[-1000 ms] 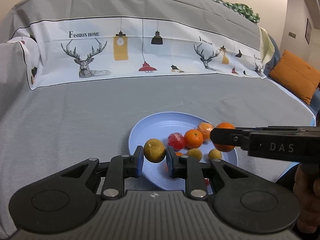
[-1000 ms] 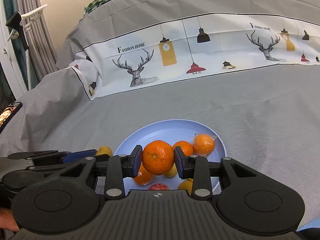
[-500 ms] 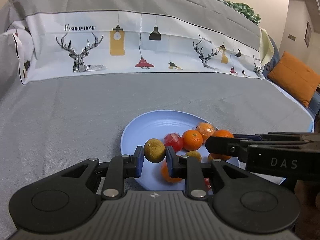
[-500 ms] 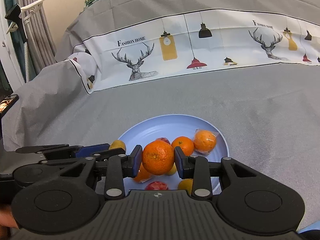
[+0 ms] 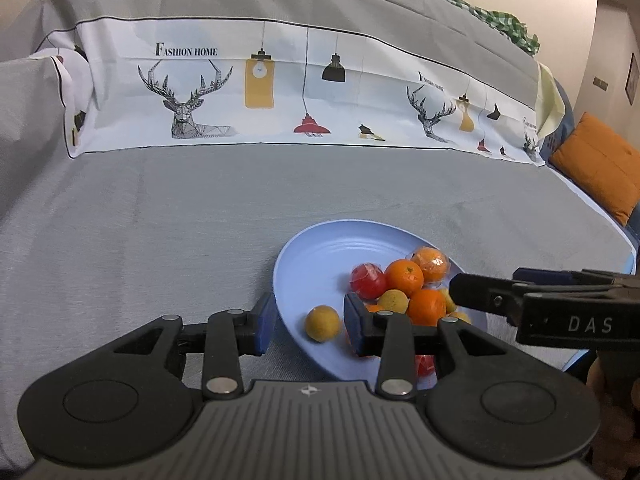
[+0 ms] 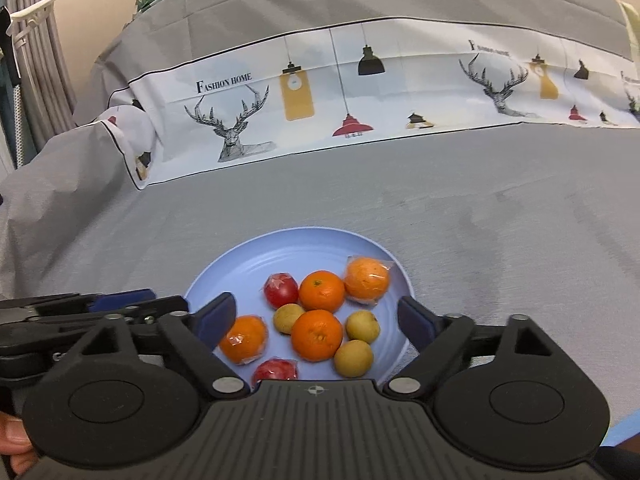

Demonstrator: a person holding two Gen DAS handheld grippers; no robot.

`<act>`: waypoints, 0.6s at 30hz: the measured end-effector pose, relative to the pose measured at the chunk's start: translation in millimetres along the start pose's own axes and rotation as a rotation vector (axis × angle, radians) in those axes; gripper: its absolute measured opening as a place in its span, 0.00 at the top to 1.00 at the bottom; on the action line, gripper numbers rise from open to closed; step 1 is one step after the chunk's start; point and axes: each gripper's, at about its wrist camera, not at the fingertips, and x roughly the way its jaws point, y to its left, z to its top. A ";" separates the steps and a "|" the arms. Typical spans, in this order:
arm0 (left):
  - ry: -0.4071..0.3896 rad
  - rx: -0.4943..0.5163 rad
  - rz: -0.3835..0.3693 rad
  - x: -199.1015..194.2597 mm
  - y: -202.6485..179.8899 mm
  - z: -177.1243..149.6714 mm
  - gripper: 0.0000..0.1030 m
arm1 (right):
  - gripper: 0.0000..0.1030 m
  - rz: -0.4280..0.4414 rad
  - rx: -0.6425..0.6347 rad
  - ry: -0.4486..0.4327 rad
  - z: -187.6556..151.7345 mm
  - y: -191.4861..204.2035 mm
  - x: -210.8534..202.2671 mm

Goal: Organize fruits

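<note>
A light blue plate [image 6: 248, 256] lies on the grey cloth and holds several fruits: oranges, small yellow fruits and red wrapped ones. My right gripper [image 6: 316, 316] is open above the plate's near side, with an orange [image 6: 317, 335] lying on the pile between its fingers. My left gripper [image 5: 306, 322] is open at the plate's [image 5: 320, 240] left rim, and a small yellow fruit [image 5: 322, 323] sits loose on the plate between its fingers. The right gripper's body crosses the left wrist view on the right.
A grey cover with a white deer-and-lamp print band [image 5: 280, 92] rises behind the plate. An orange cushion [image 5: 600, 168] lies at the far right. Grey curtains [image 6: 32, 60] hang at the left. Grey cloth [image 5: 140, 220] spreads around the plate.
Both grippers opened. The left one released the yellow fruit and the right one released the orange; both fruits now lie on the plate.
</note>
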 end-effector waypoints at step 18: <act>0.012 -0.010 0.098 -81.1 -20.5 -10.2 0.01 | 0.01 -0.139 -0.011 -0.056 -3.9 0.0 -79.4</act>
